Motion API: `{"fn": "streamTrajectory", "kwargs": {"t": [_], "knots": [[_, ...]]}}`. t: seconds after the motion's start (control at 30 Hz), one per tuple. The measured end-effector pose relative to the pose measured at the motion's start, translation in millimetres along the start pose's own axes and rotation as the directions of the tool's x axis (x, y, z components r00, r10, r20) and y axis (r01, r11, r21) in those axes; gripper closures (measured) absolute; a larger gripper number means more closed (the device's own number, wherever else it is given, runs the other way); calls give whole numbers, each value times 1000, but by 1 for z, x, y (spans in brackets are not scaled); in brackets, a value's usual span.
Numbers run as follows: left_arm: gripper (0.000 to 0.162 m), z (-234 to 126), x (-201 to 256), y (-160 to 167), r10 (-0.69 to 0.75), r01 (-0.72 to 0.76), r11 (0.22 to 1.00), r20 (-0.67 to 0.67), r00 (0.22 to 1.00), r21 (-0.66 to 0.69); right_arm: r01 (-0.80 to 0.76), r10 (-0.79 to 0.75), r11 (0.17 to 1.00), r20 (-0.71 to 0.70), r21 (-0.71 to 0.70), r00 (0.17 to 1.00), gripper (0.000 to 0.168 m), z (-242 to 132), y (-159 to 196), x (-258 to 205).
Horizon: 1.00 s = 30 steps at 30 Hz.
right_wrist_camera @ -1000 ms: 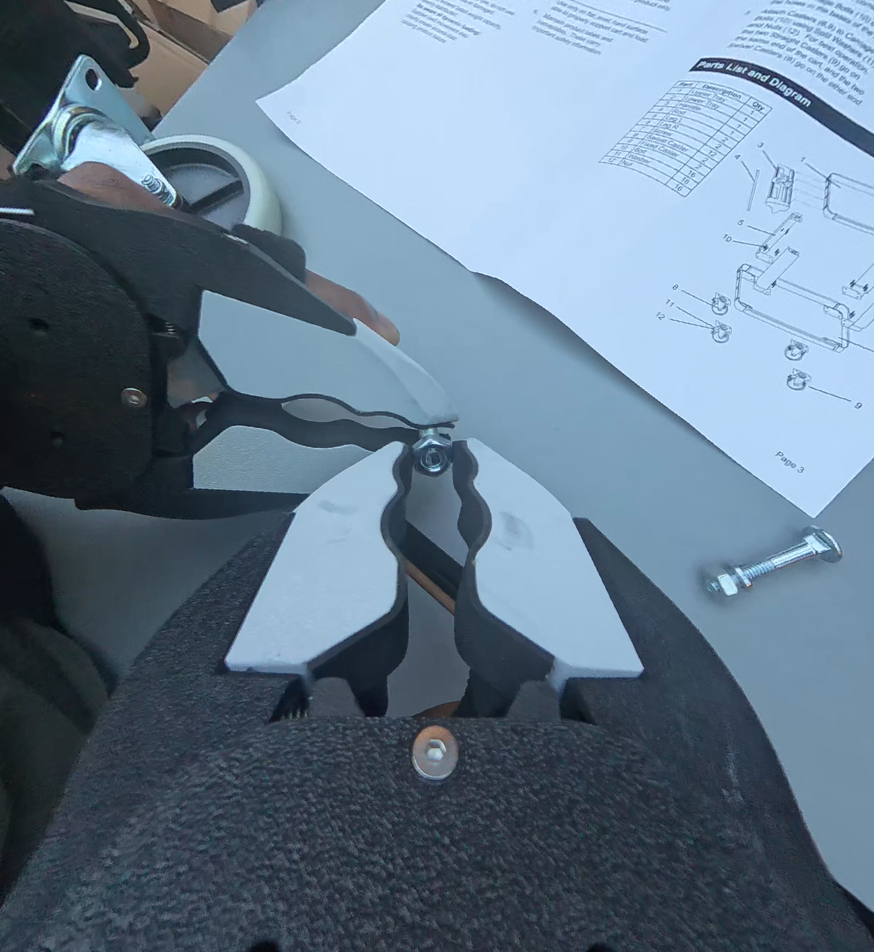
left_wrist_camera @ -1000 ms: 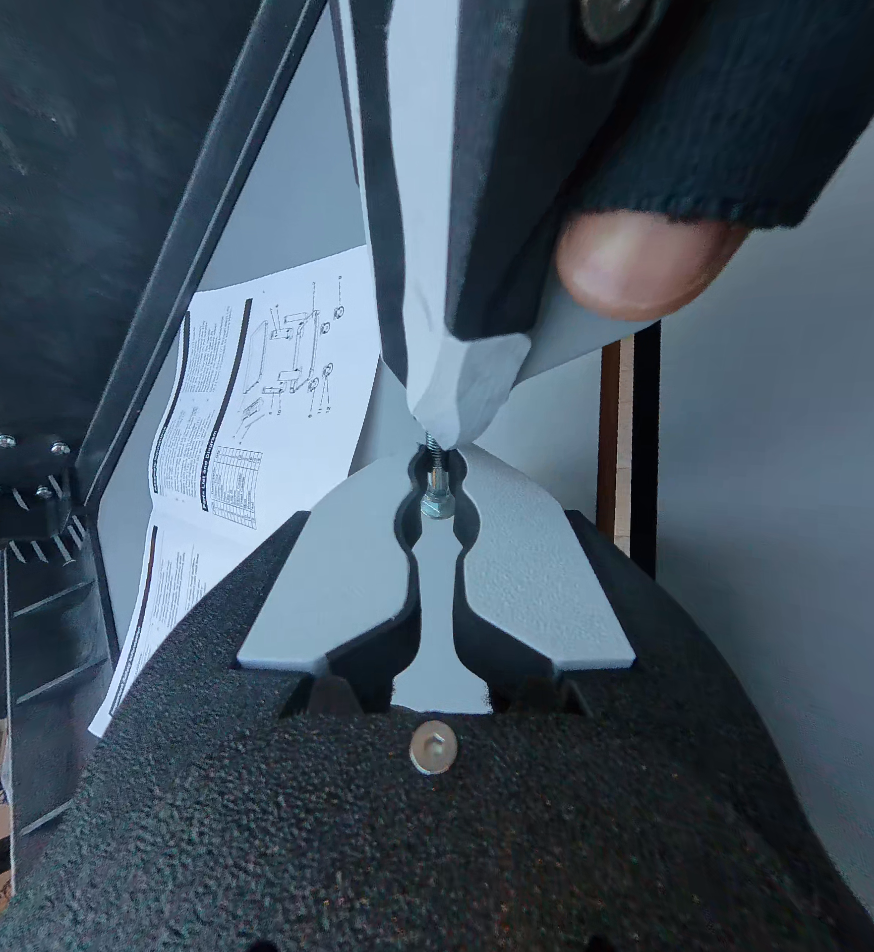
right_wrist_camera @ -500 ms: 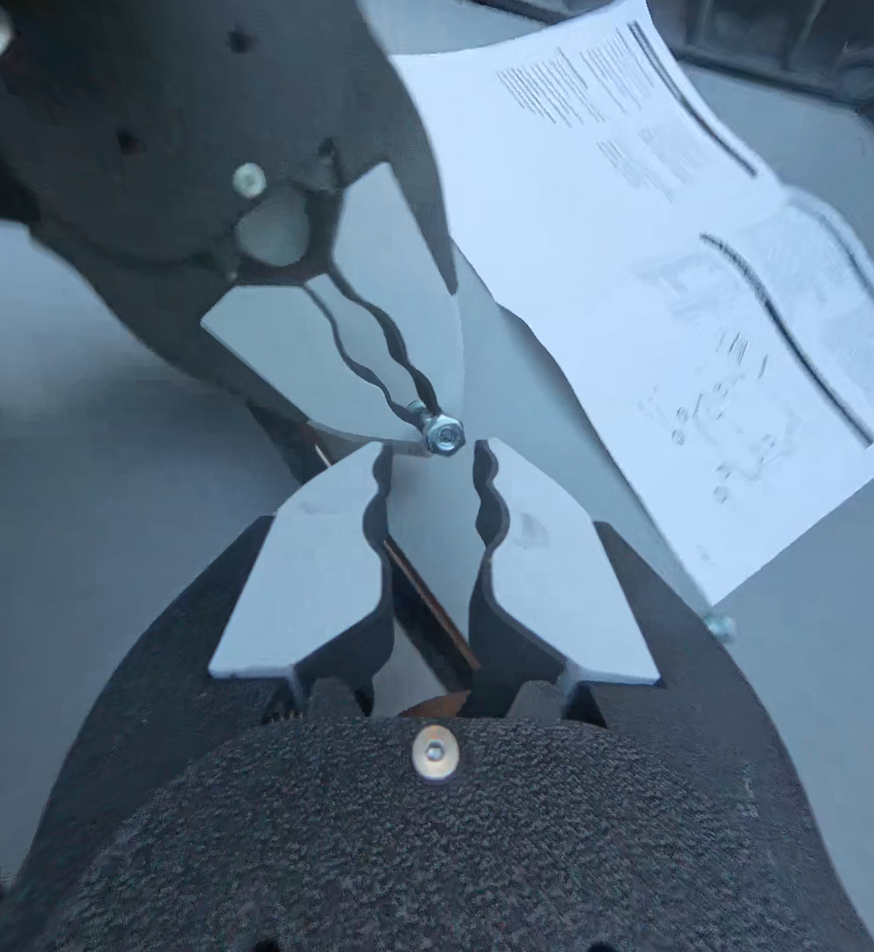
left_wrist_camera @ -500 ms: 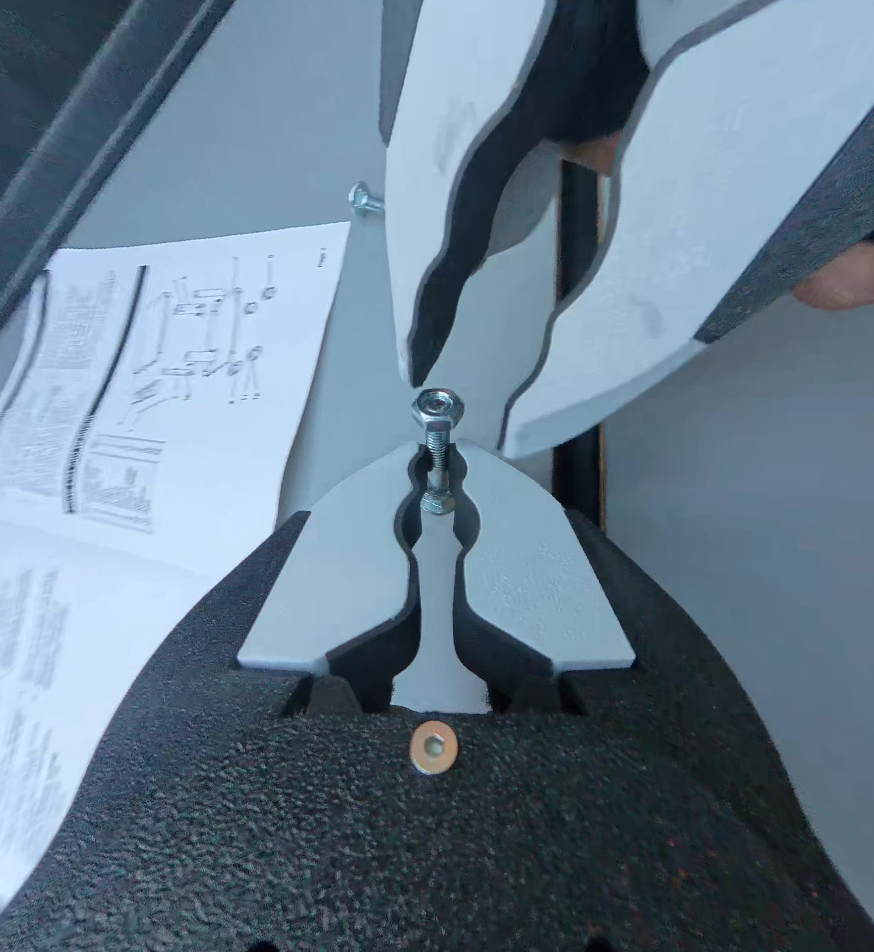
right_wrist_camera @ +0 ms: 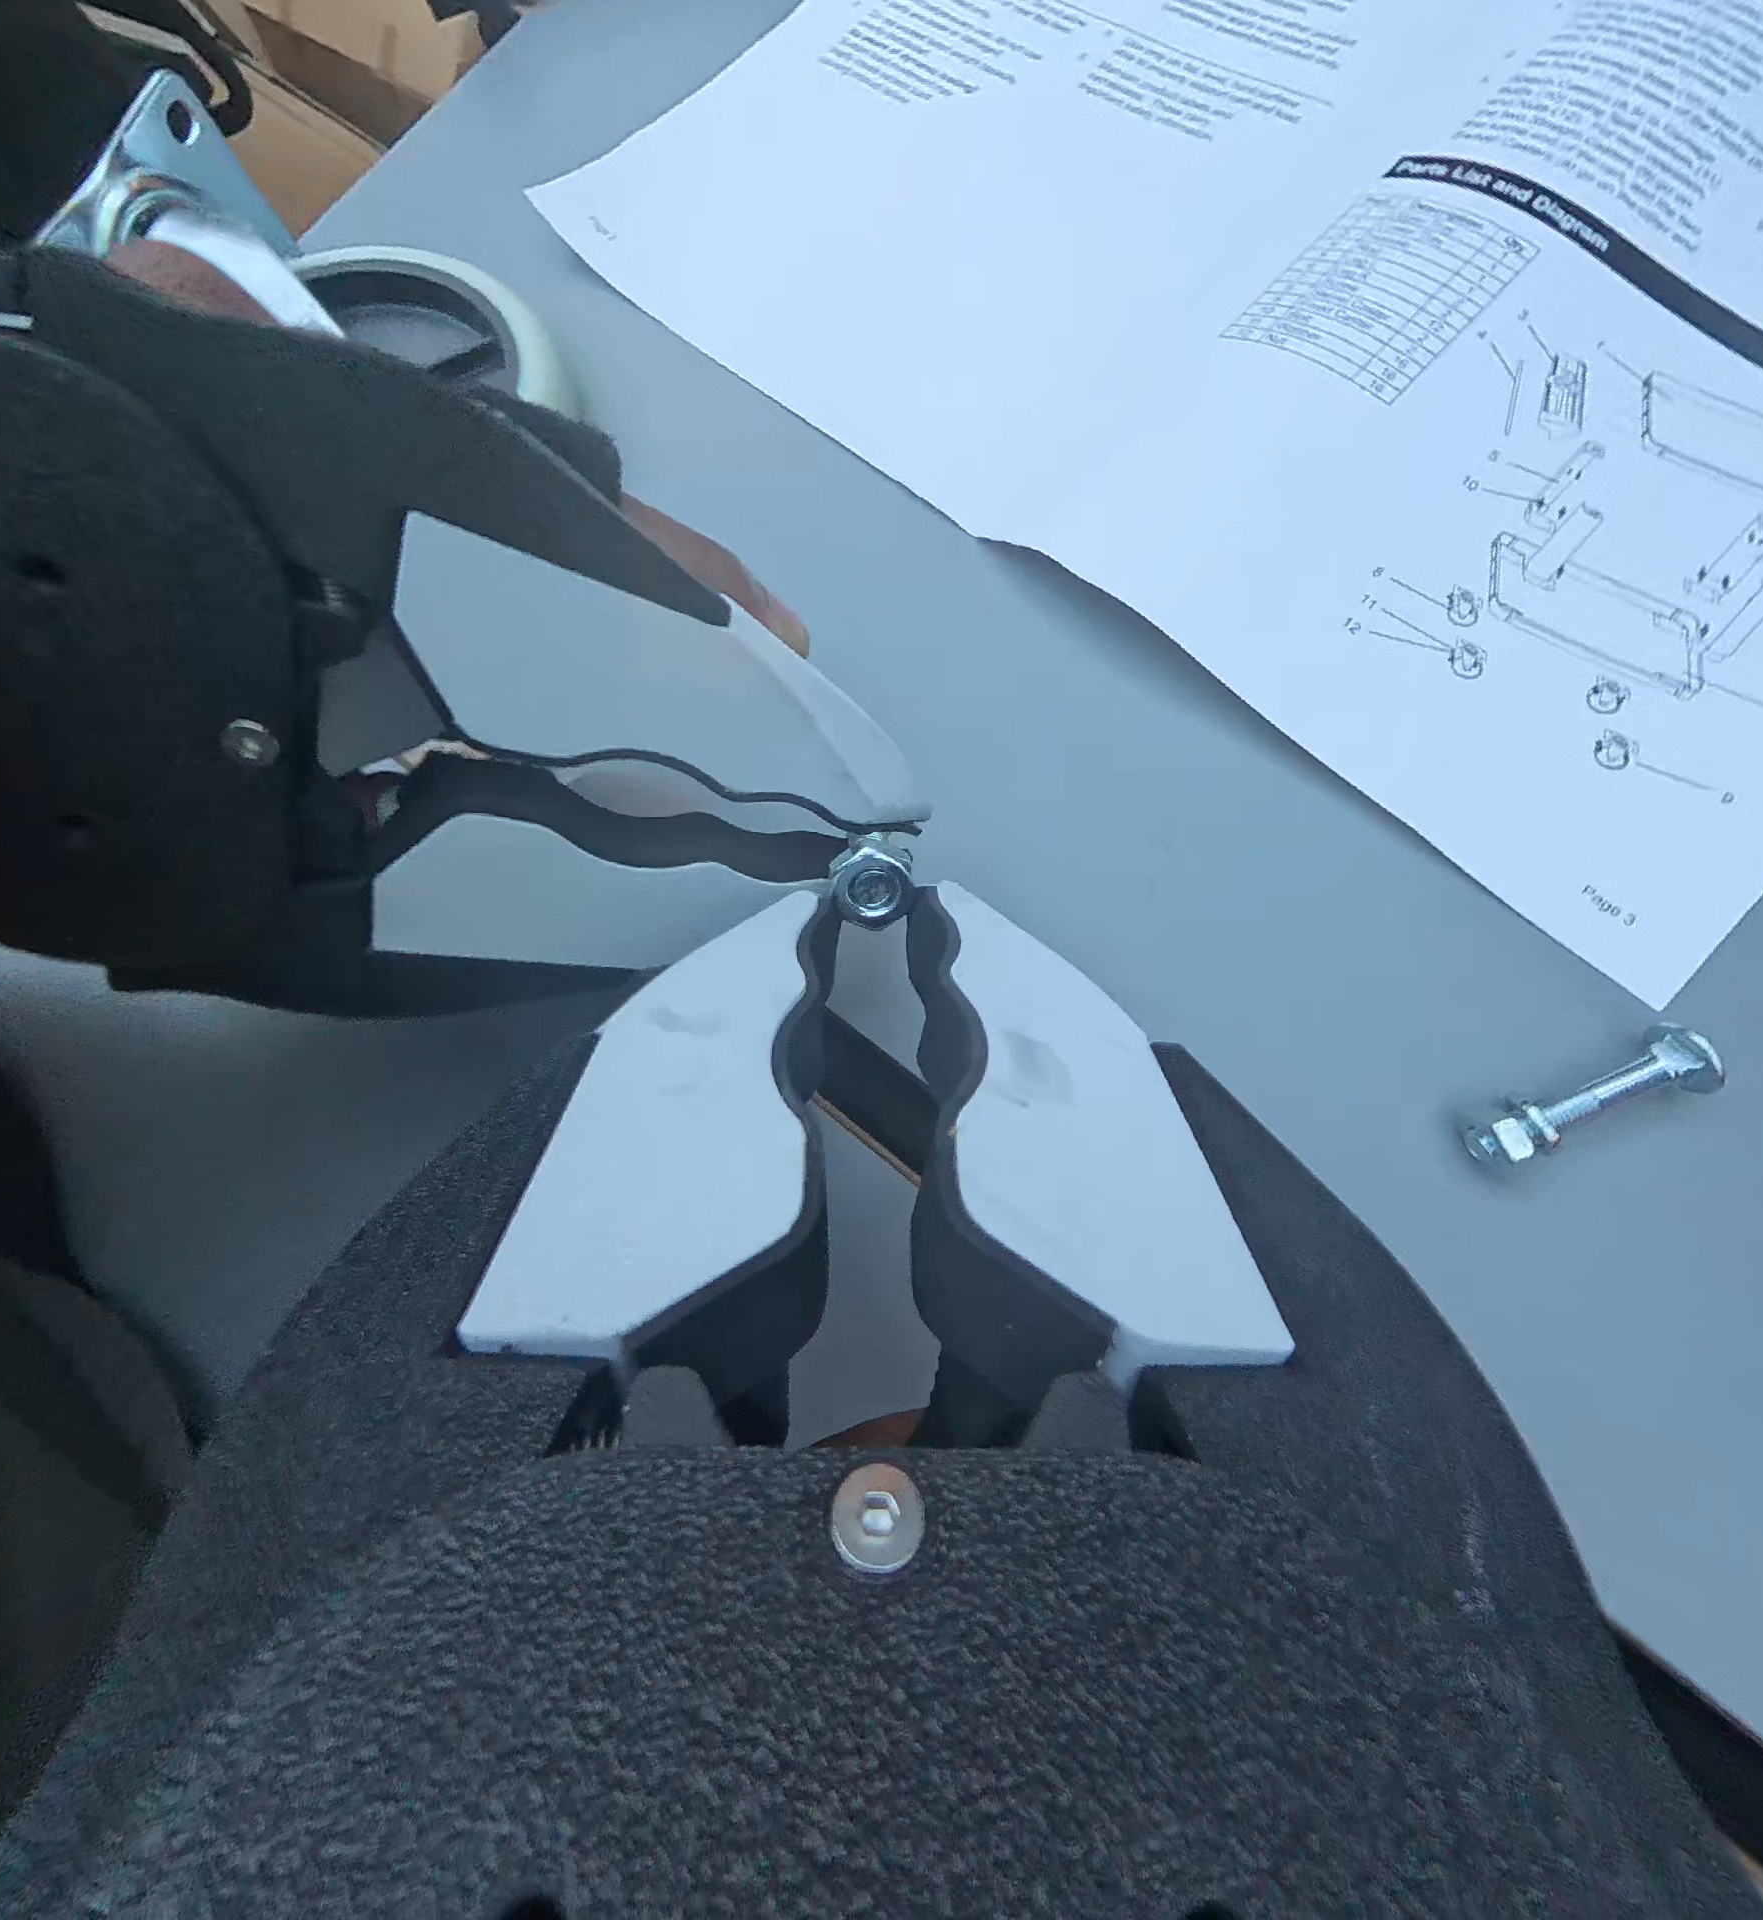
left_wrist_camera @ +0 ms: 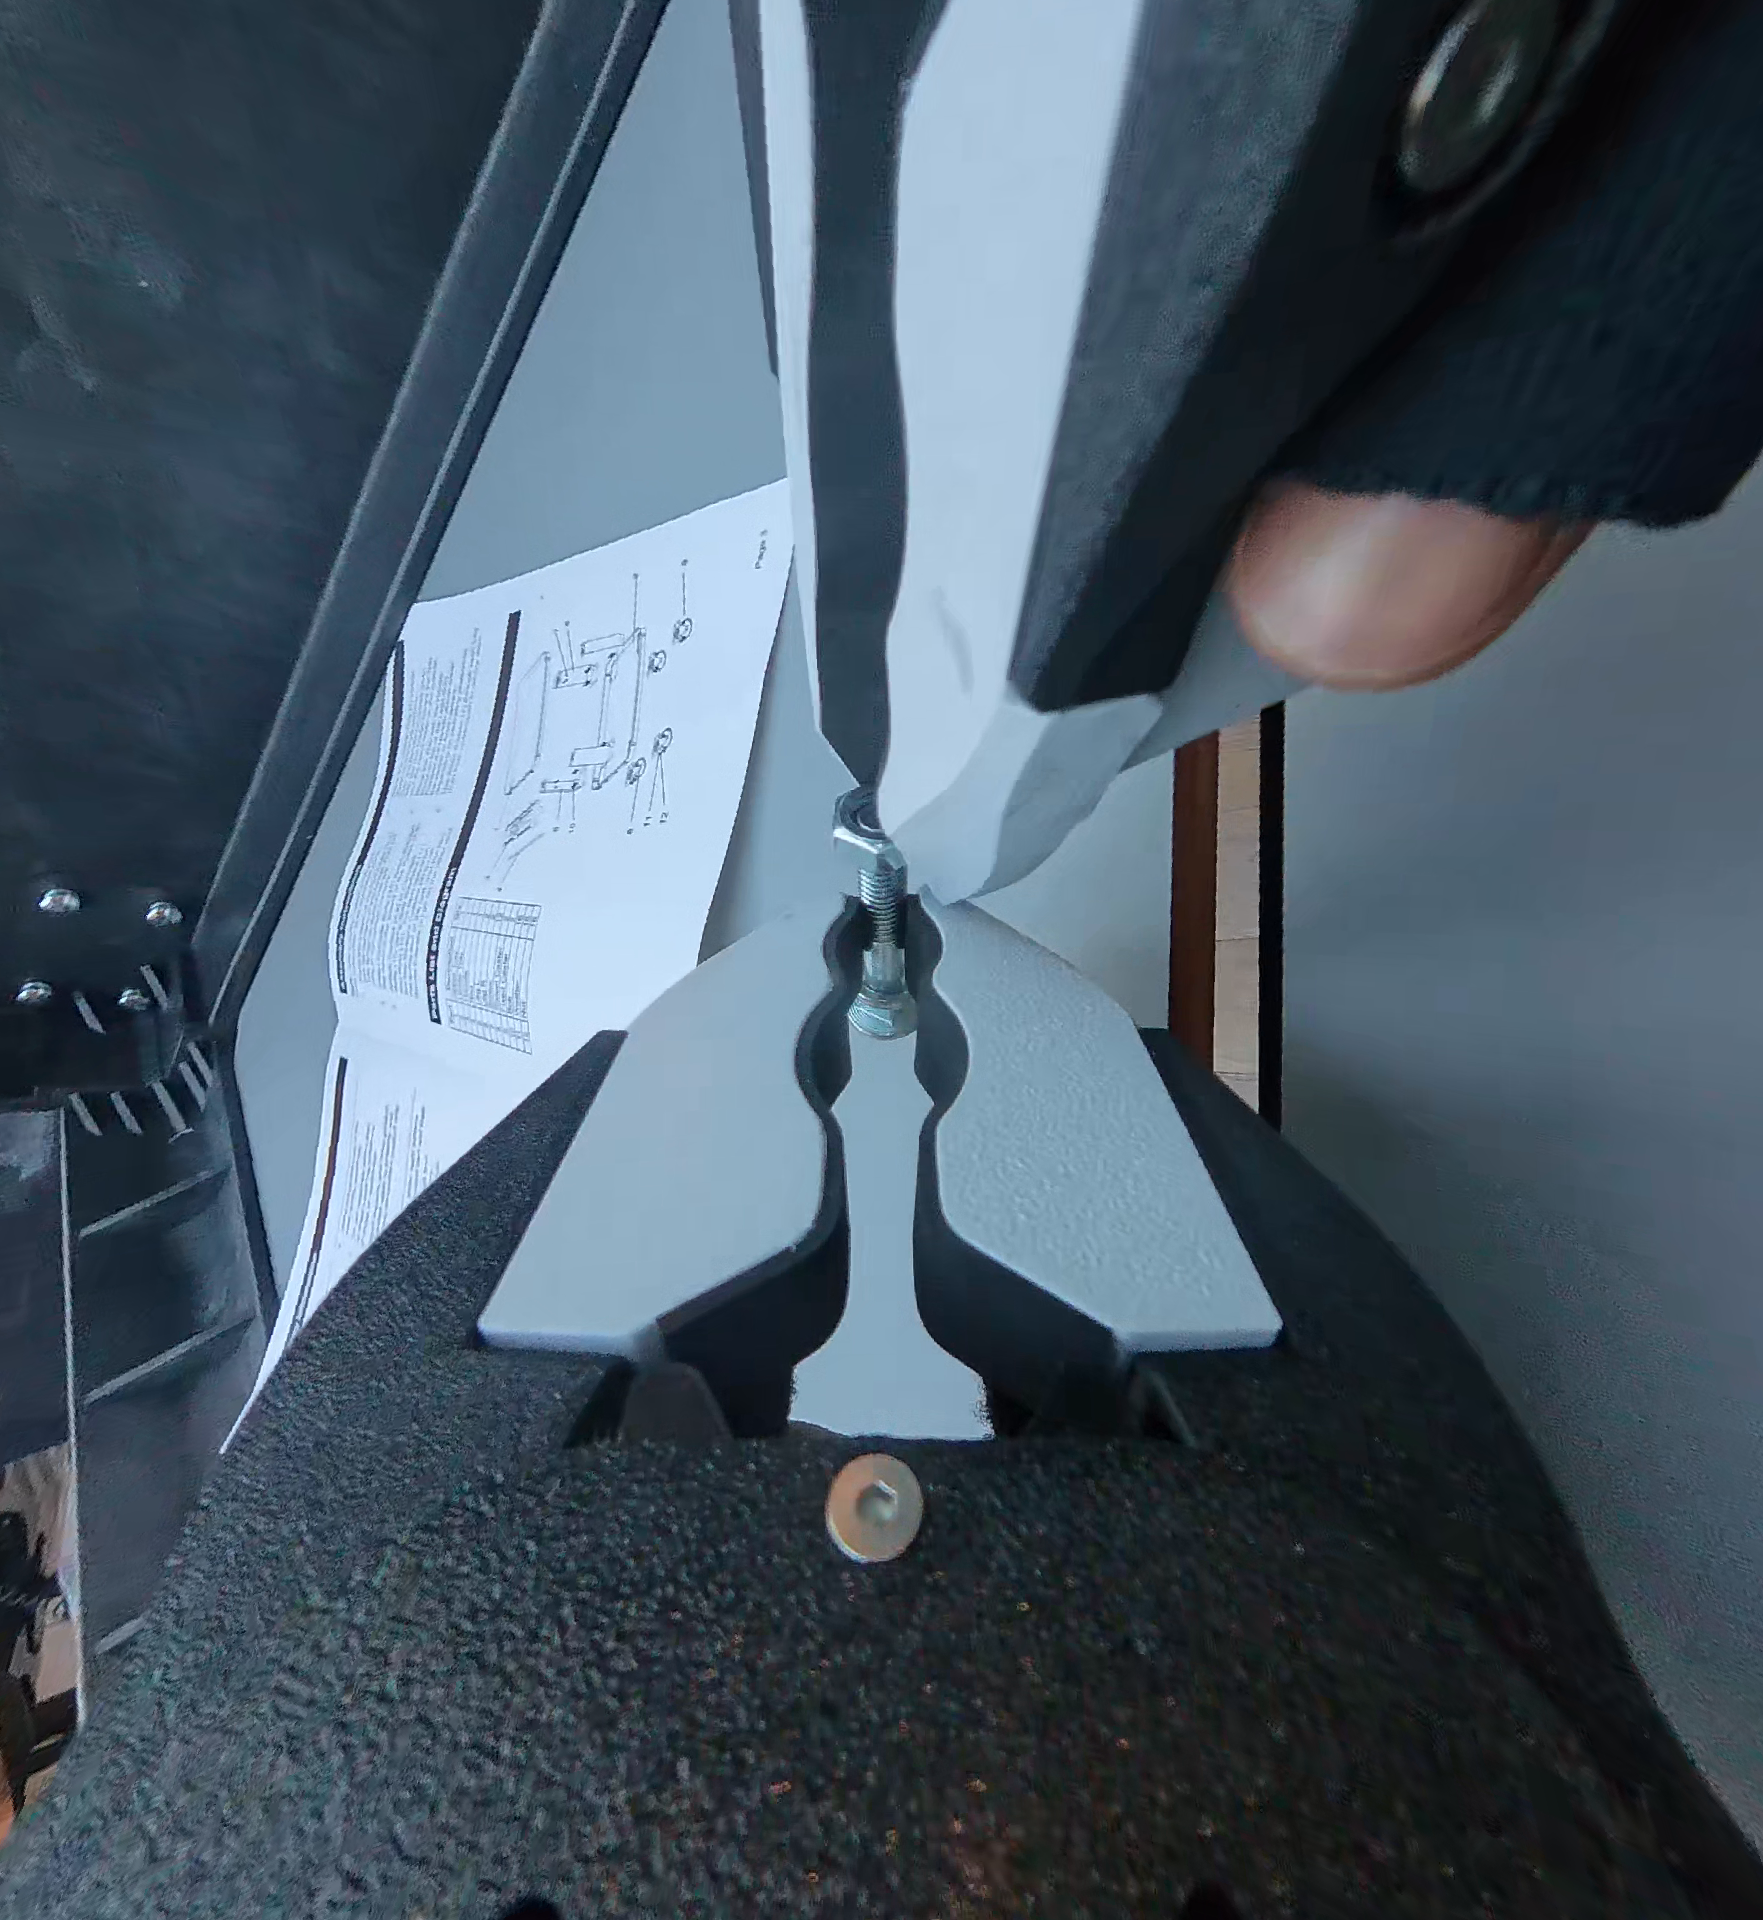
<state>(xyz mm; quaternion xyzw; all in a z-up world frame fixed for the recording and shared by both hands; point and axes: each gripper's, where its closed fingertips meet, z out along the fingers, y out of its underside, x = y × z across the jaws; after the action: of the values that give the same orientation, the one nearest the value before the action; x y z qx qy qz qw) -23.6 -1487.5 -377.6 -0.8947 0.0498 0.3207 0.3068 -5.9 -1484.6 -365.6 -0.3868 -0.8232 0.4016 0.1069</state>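
- Right at the centre, a small silver bolt [left_wrist_camera: 879, 940] sits pinched by its shank between the tips of the left gripper [left_wrist_camera: 879, 935], its head lying back in the notch of the jaws and its threaded end sticking out forward.
- On that threaded end is a hex nut [right_wrist_camera: 869, 891], and the right gripper [right_wrist_camera: 872, 904] has its jaws closed on the nut's two sides.
- So the two grippers meet nearly tip to tip, at an angle to each other, above the grey table [right_wrist_camera: 1116, 810].
- A bare fingertip [left_wrist_camera: 1376, 592] in a dark fingerless glove presses on the right gripper's shell.
- Beside them an opened instruction sheet [right_wrist_camera: 1168, 312] with diagrams lies flat on the table.
- Just off the sheet's near corner lies a second bolt [right_wrist_camera: 1594, 1107] with its own nut, well apart from both grippers.
- Behind the left gripper a caster wheel [right_wrist_camera: 420, 312] with a shiny metal mounting plate rests on the table.
- A black ribbed plastic part [left_wrist_camera: 129, 416] stands along the table's far side, past the sheet.
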Motion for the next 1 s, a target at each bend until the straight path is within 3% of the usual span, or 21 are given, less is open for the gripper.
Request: {"fn": "streamTrajectory", "kwargs": {"t": [0.13, 0.27, 0.33, 0.4, 0.5, 0.67, 0.73, 0.83, 0.9, 0.93, 1.0], "knots": [[155, 0, 6, -1, -63, 69, 997, -144, 988, 39, 255, -256, 966, 22, 41, 966, 152, 0, 0, 1], [155, -1, 17, -1, -176, 205, 978, -344, 922, 49, 526, -531, 844, 27, 104, 847, 152, 2, 2, 2], [155, 2, 16, 1, -235, 265, 964, -365, 901, 33, 484, -490, 870, 51, 97, 870, 154, 4, 5, 6], [155, 6, 7, 8, -263, 278, 961, -297, 918, 7, 282, -290, 955, 82, 90, 954, 134, 4, 3, 11], [155, 6, -2, 12, -224, 228, 974, -199, 954, -7, 31, -45, 991, 109, 129, 993, 130, -2, -8, 11], [155, 5, 11, 8, -126, 127, 992, -194, 973, -6, 124, -130, 990, 89, 70, 988, 135, 1, -4, 2], [155, 5, 13, 4, -99, 101, 995, -195, 976, -1, 198, -201, 979, 94, 36, 975, 148, 3, -1, 0], [155, 4, 22, 3, -100, 103, 995, -281, 954, -5, 416, -418, 908, 130, 42, 899, 151, 1, 4, -5], [155, -3, 36, -1, -143, 159, 987, -430, 892, 1, 628, -634, 773, 161, 92, 757, 151, -4, 10, -14], [155, -7, 42, -2, -149, 170, 986, -483, 863, -1, 693, -701, 712, 163, 109, 694, 151, -5, 12, -17], [155, -8, 42, -1, -176, 194, 981, -514, 839, -18, 733, -741, 671, 124, 111, 660, 151, -4, 12, -16]]}}
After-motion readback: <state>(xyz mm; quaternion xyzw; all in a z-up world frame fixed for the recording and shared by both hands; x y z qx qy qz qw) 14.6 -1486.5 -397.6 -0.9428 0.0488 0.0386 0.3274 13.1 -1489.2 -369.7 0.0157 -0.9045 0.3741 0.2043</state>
